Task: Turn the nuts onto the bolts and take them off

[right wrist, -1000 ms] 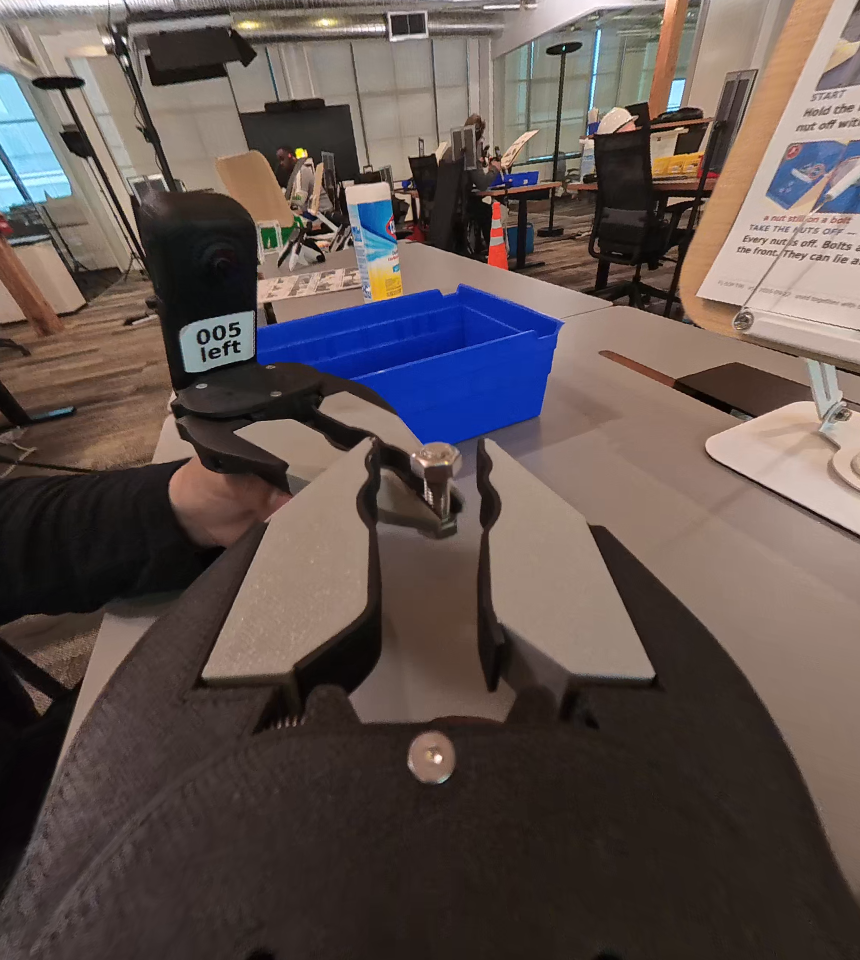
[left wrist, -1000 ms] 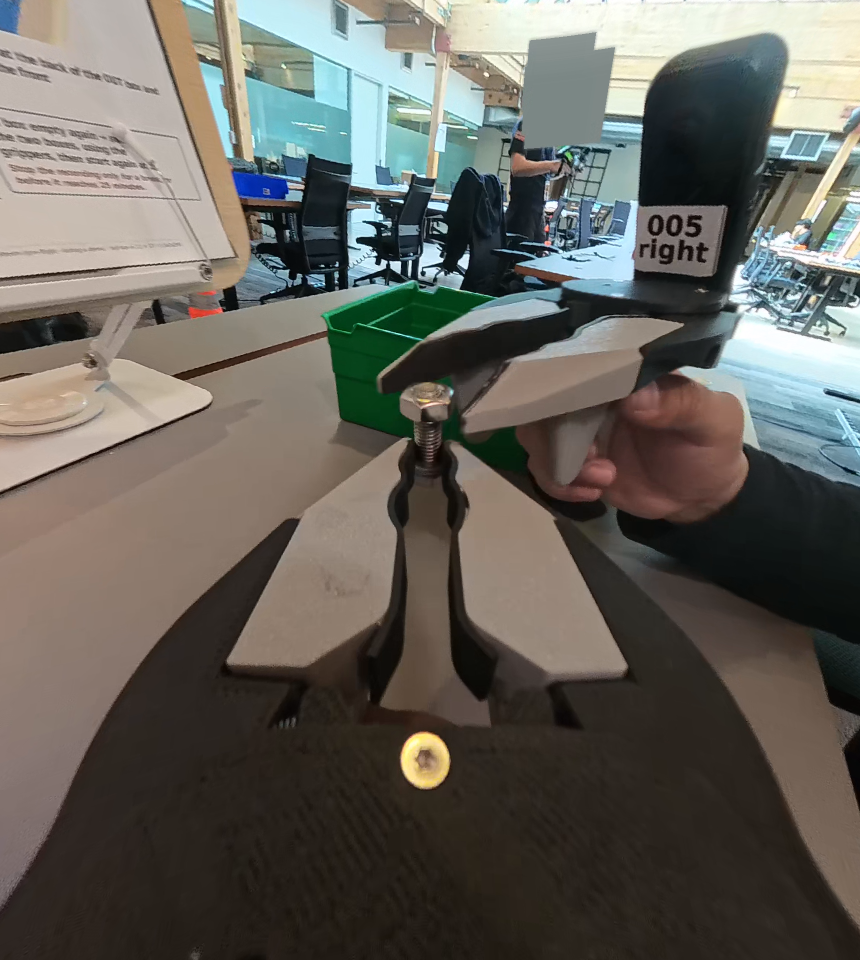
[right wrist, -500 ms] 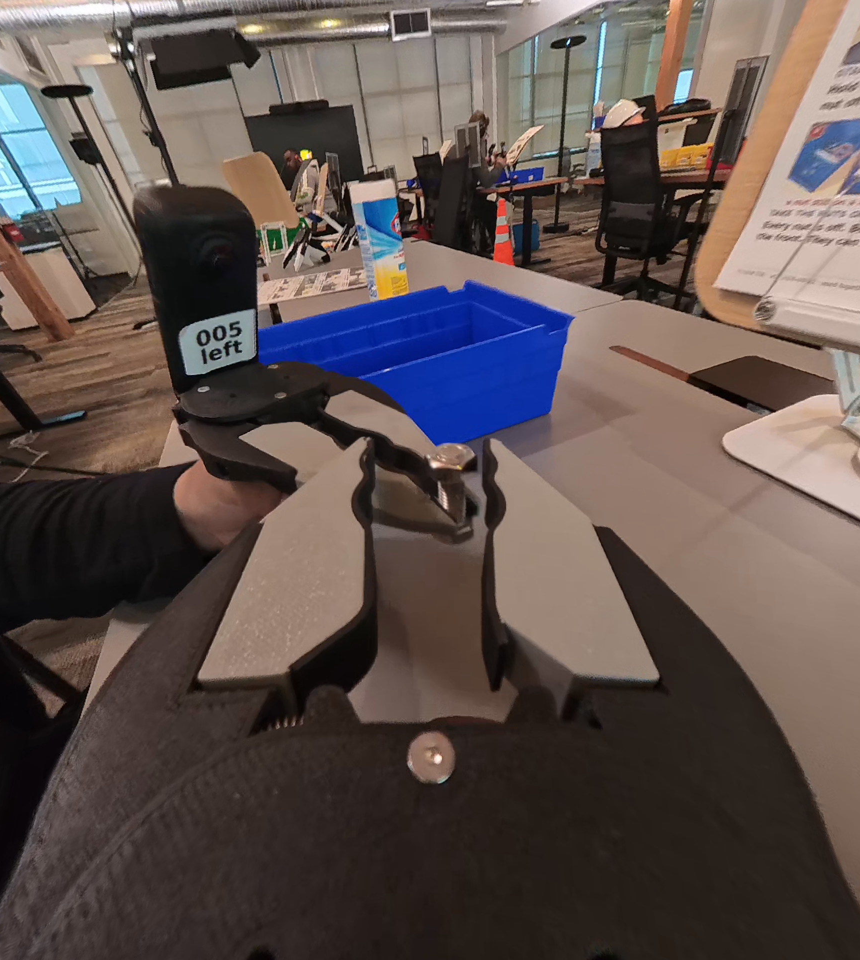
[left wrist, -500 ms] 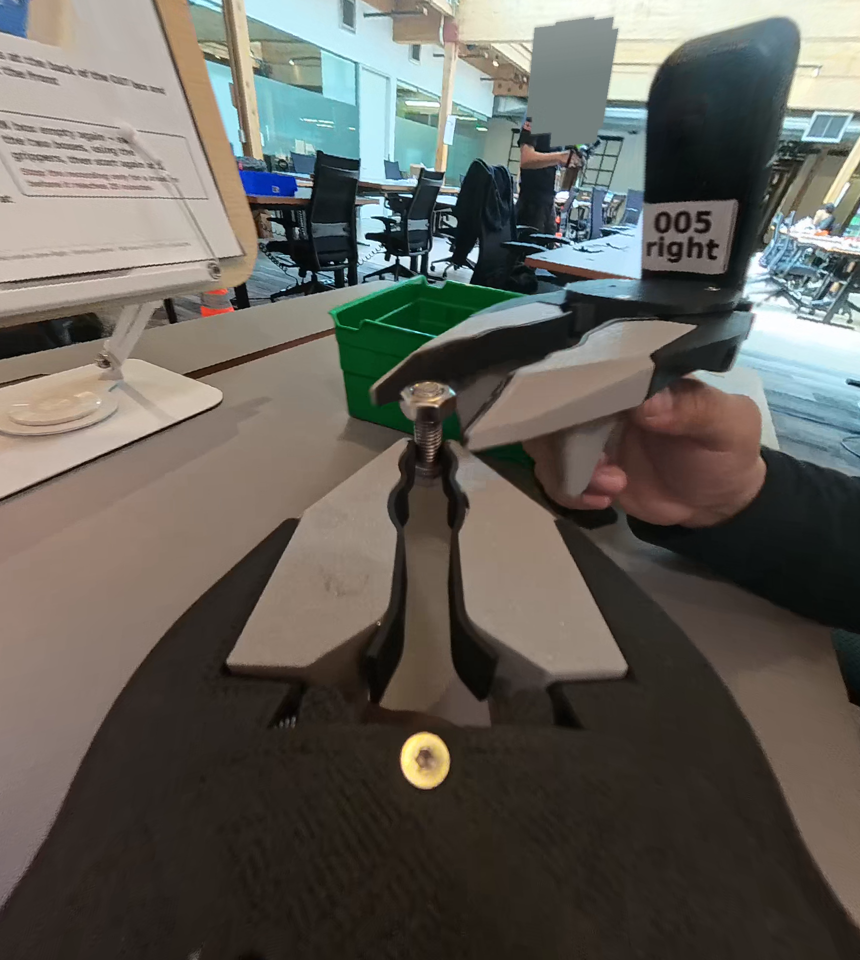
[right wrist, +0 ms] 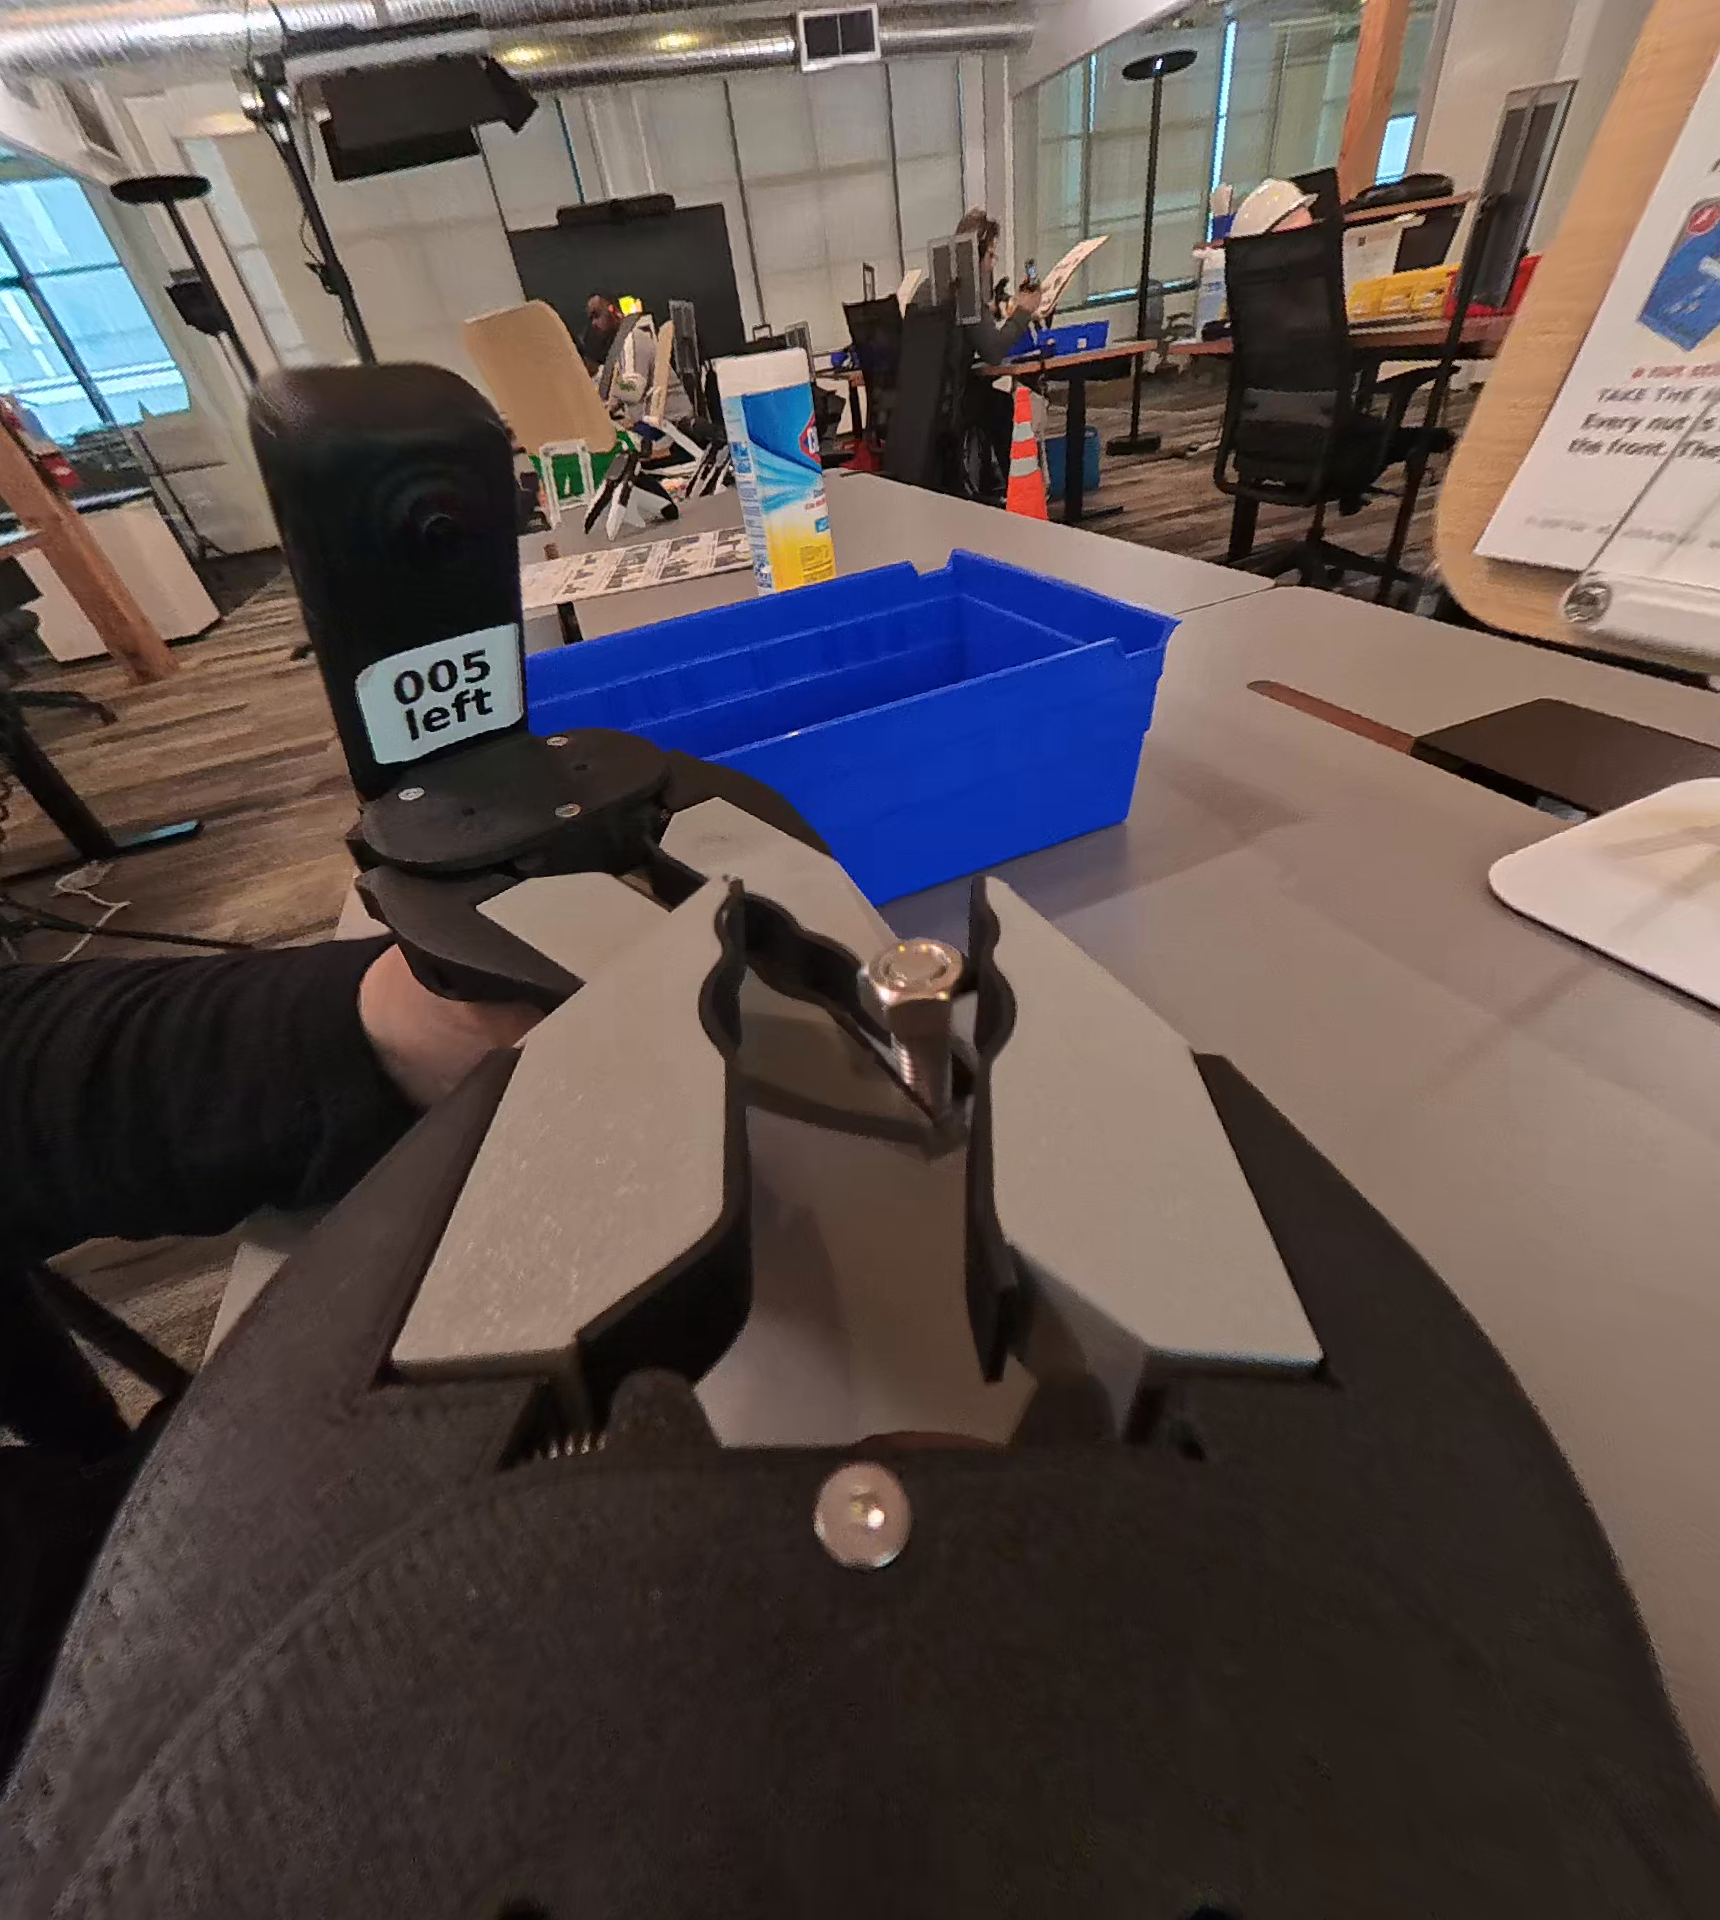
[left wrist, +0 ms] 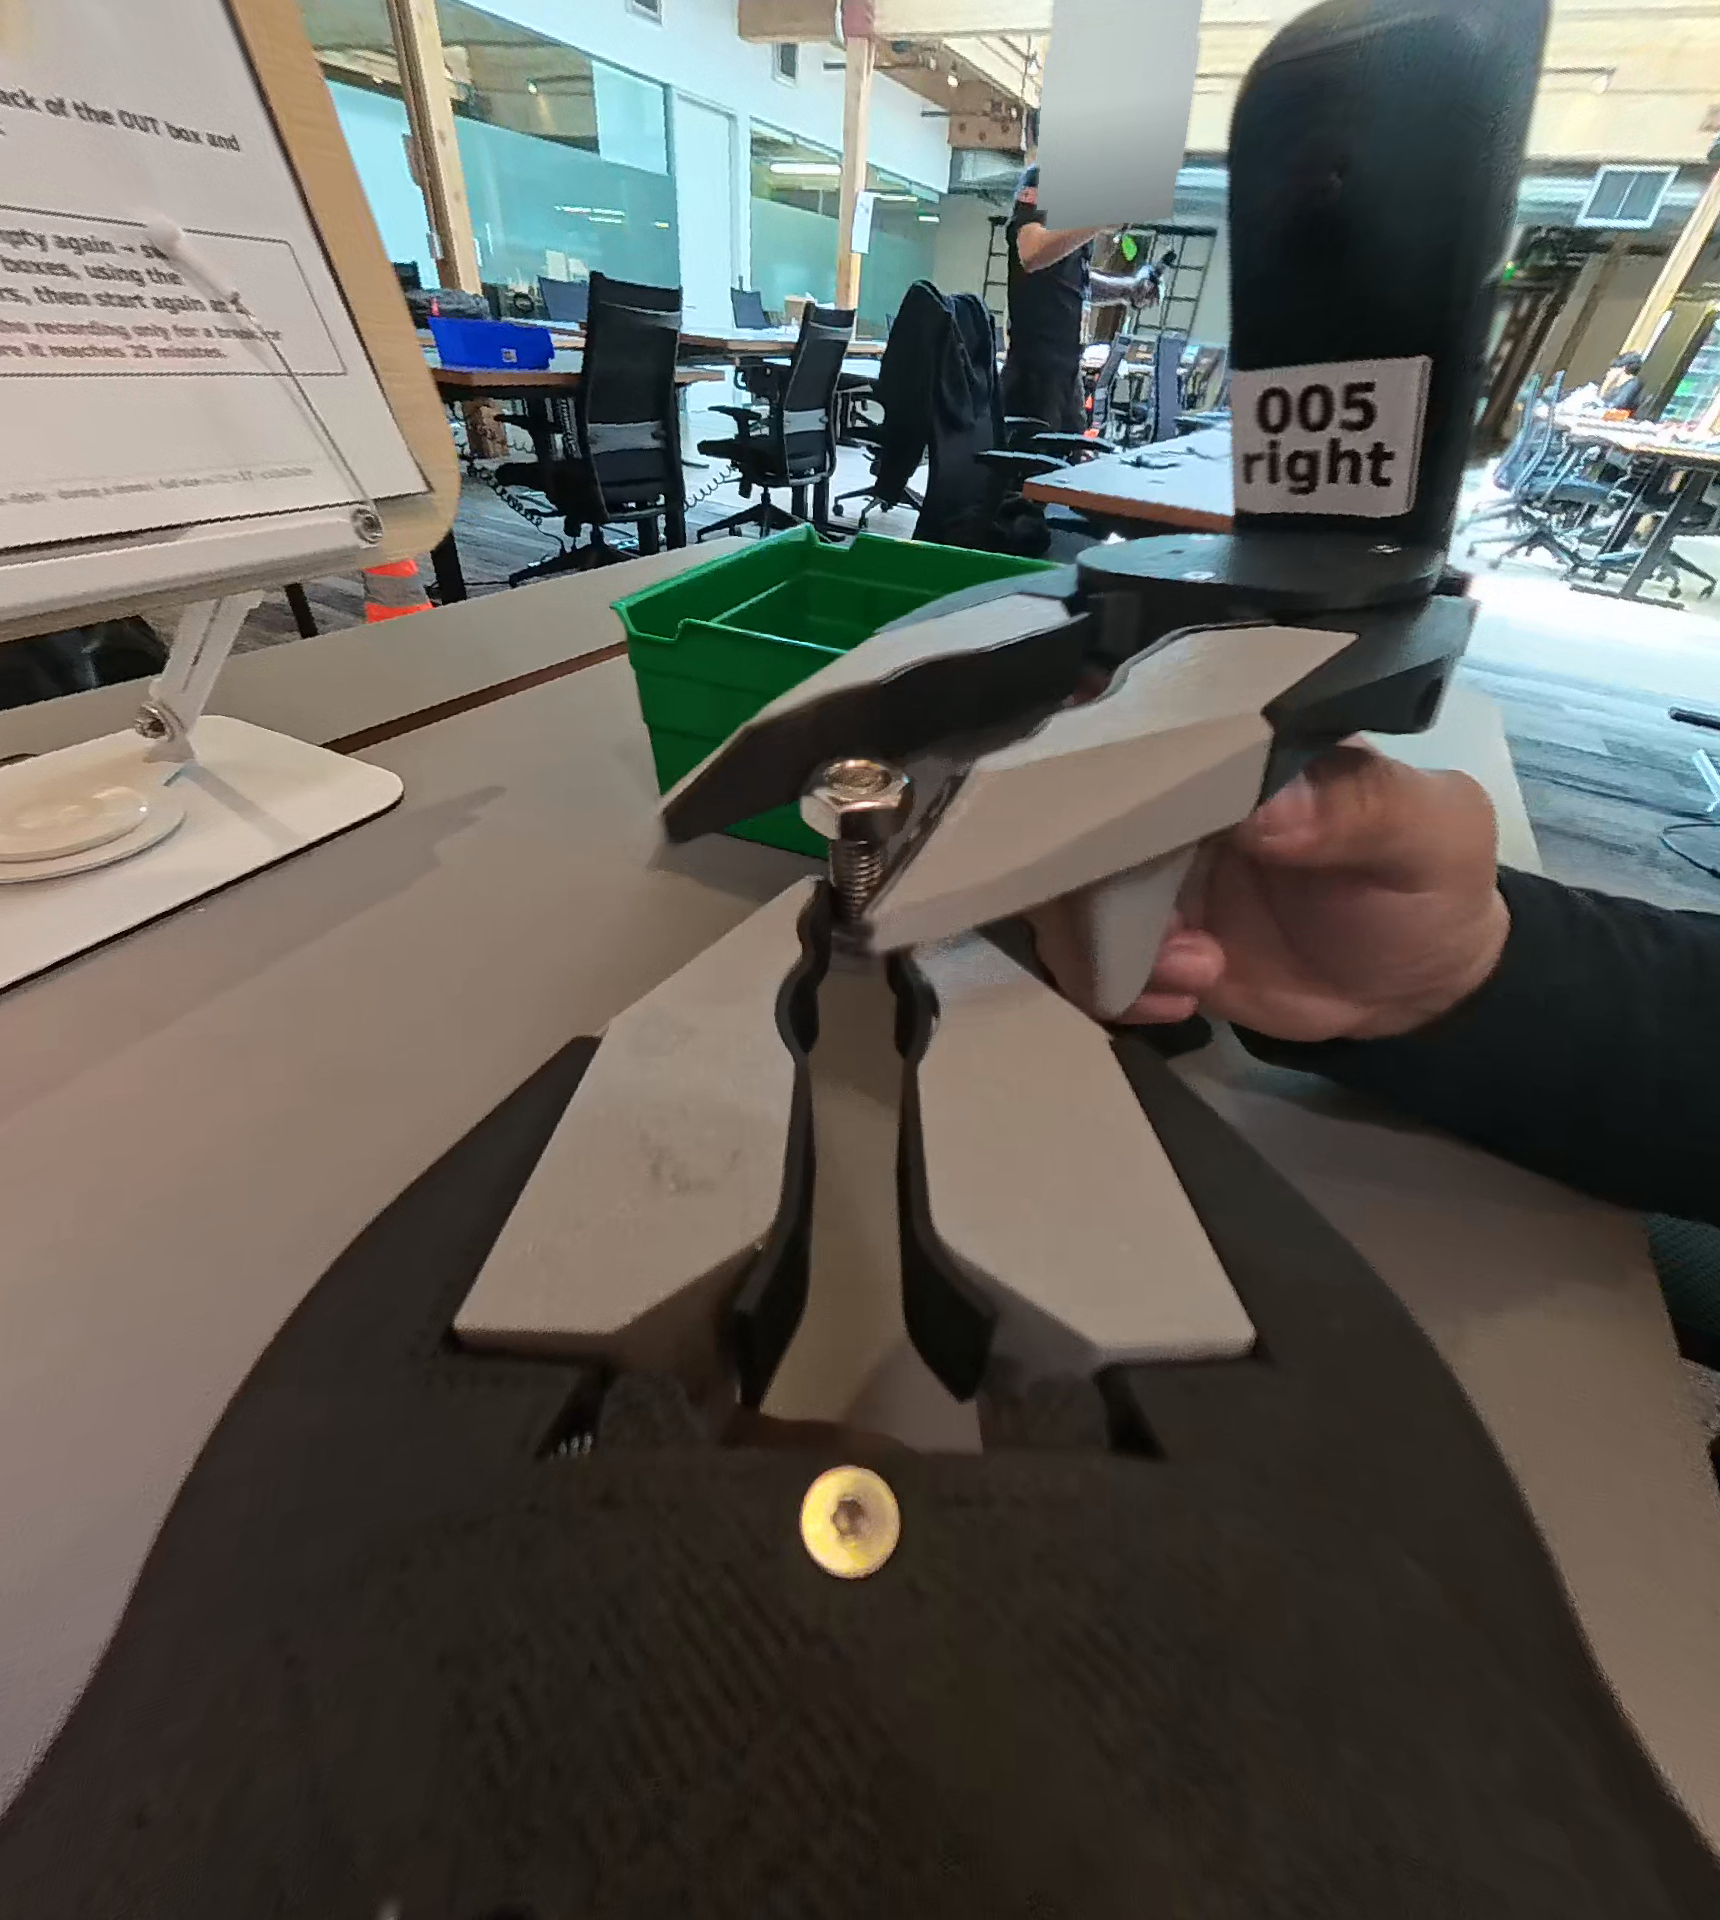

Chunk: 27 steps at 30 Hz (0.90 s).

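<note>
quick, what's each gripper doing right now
left gripper: closed on the bolt by its threaded shank.
right gripper: open, jaws either side of the bolt's head.

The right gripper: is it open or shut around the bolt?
Open. In its own view the right gripper shows a wide gap, and the bolt stands near the right finger, clear of the left one.

Bright, even daylight — soft shadows; wide-angle edge warping; slight blur.

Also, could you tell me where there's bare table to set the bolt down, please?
Bare table lies between the stand base and the green bin, and between the blue bin and that base. It is crowded where the left gripper and right gripper meet around the bolt.
</note>
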Each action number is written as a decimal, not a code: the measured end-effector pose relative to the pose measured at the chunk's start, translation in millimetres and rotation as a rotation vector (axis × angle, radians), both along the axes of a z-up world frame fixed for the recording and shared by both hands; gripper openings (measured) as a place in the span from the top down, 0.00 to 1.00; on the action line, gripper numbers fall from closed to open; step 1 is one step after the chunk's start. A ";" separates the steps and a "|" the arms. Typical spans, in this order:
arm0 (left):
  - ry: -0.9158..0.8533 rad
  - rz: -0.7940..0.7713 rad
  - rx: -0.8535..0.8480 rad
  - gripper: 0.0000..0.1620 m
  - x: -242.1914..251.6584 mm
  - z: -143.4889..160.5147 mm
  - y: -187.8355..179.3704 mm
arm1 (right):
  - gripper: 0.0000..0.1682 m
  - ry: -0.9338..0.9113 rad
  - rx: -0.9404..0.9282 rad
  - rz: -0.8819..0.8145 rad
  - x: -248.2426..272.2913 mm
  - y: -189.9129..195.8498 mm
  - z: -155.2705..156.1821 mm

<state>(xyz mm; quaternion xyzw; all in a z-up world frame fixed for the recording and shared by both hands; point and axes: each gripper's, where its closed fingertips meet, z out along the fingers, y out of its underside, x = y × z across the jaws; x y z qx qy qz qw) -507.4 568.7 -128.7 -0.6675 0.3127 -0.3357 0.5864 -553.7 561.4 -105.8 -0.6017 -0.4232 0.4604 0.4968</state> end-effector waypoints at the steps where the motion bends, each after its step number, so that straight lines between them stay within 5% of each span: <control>1: -0.011 0.010 -0.003 0.96 -2.9 1.3 1.6 | 0.77 0.007 0.003 -0.008 3.3 1.7 2.6; 7: -0.055 0.058 -0.010 0.96 -16.7 7.9 9.0 | 0.82 0.049 0.001 -0.026 16.8 7.2 12.4; 13: -0.013 -0.001 -0.006 0.96 0.2 1.1 -0.5 | 0.73 0.011 -0.009 0.011 -3.0 -2.8 0.5; 27: -0.048 0.023 -0.014 0.96 -8.2 5.8 3.9 | 0.77 0.024 0.012 -0.004 4.8 -0.1 6.5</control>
